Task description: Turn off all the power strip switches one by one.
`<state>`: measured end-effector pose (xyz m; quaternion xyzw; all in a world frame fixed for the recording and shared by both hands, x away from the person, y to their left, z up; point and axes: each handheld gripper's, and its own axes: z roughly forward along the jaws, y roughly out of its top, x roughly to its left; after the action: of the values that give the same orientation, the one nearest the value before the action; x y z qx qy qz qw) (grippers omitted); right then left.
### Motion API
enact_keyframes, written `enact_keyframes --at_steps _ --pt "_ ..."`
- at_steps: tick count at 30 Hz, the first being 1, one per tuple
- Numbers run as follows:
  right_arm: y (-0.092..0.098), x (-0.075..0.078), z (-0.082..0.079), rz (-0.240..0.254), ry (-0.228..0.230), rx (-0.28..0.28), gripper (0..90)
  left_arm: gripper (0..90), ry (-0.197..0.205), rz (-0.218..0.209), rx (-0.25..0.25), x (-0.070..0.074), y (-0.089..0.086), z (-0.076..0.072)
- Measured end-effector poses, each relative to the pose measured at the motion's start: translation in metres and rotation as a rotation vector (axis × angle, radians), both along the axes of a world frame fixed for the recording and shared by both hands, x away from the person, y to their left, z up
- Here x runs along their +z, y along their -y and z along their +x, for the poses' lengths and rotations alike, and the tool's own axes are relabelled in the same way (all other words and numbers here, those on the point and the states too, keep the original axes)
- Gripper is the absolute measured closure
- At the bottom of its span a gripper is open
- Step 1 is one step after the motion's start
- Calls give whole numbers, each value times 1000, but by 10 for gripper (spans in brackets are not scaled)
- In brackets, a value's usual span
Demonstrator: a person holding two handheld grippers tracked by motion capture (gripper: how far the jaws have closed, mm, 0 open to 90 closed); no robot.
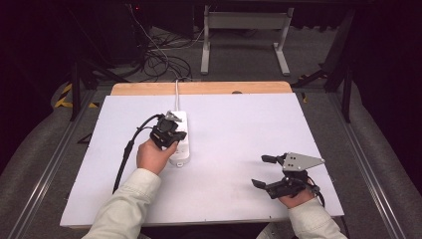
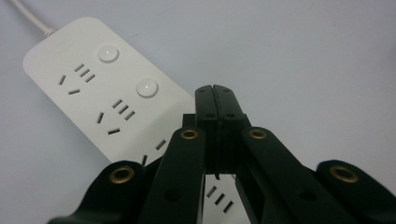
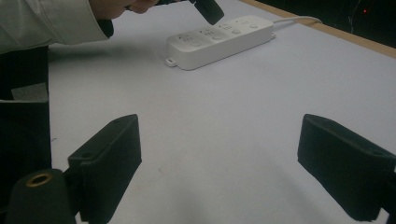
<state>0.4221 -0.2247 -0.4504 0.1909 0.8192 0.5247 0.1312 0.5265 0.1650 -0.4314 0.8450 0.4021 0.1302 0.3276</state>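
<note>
A white power strip (image 1: 180, 143) lies lengthwise on the white table, its cord running off the far edge. It has several sockets, each with a round button (image 2: 147, 87). My left gripper (image 1: 171, 130) hovers just above the strip's middle with its jaws pressed together and nothing between them. In the left gripper view its tips (image 2: 214, 93) sit over the strip's right edge, beside the second button. My right gripper (image 1: 261, 171) rests near the table's front right, jaws wide apart and empty. The right gripper view shows the power strip (image 3: 219, 39) far ahead, with the left gripper (image 3: 208, 10) above it.
The white table surface (image 1: 239, 129) has a wooden strip (image 1: 199, 88) along its far edge. Cables and a metal frame stand on the floor beyond. A black cable (image 1: 124, 159) trails from my left gripper across the table's left side.
</note>
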Motion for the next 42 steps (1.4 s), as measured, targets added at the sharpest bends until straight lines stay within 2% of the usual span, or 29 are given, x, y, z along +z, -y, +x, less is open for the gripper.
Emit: enact_keyframes --at_steps 2,10,14,21,27,39,42 --pt "0 0 0 2 0 -1 138 900 -13 -5 0 -4 0 4" --pt "1 0 0 3 -2 -1 138 900 -27 16 19 -12 1 9" --pt "1 0 0 3 -1 1 138 900 -32 13 29 -15 2 11" --pt "1 0 1 5 -2 3 137 900 -22 24 31 -16 3 10" --pt "1 0 0 5 -3 3 137 900 -1 53 36 -18 8 8" --pt "1 0 0 2 0 3 137 900 1 42 34 -19 7 8" --pt "1 0 0 2 -1 4 137 900 2 28 33 -20 5 8"
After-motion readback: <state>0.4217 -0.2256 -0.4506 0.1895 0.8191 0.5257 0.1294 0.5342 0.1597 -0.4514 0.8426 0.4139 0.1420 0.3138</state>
